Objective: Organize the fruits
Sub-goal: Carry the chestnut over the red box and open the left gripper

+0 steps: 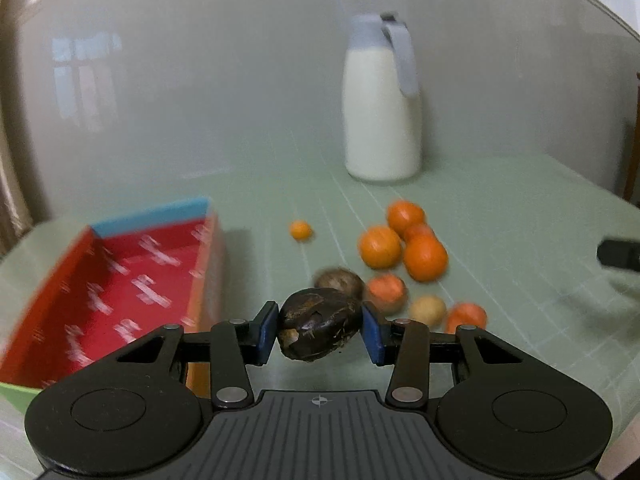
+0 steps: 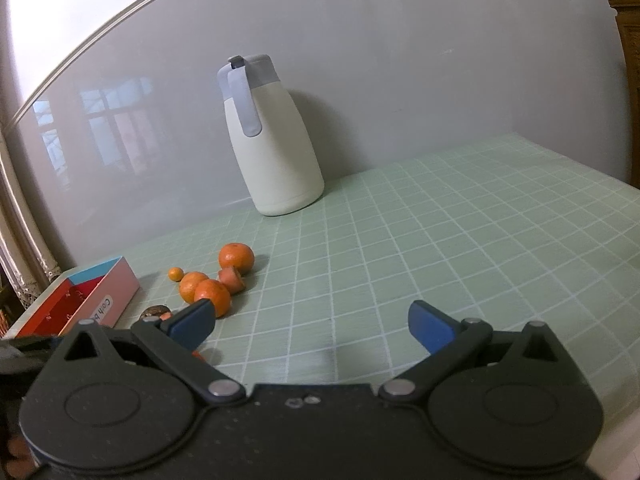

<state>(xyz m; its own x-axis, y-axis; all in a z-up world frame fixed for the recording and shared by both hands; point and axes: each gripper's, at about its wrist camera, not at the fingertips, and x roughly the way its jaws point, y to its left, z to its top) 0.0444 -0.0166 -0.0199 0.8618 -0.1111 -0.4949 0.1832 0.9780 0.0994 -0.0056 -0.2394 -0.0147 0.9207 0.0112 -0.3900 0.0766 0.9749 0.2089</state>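
My left gripper (image 1: 319, 330) is shut on a dark brown fruit (image 1: 318, 322), held just above the green gridded table (image 1: 500, 240) with both blue pads pressed on its sides. Beyond it lie a second brown fruit (image 1: 339, 280), several oranges (image 1: 424, 258), a small tangerine (image 1: 300, 230) and a pale round fruit (image 1: 427, 310). An open red box (image 1: 120, 280) sits to the left. In the right wrist view my right gripper (image 2: 312, 326) stands open over bare table, with the oranges (image 2: 212, 296) and the box (image 2: 108, 300) to its left.
A white jug (image 2: 276, 148) with a grey lid and handle stands at the back against the wall. The table's right edge (image 2: 600, 178) meets a wooden piece of furniture. A dark object (image 1: 620, 254) shows at the right edge of the left wrist view.
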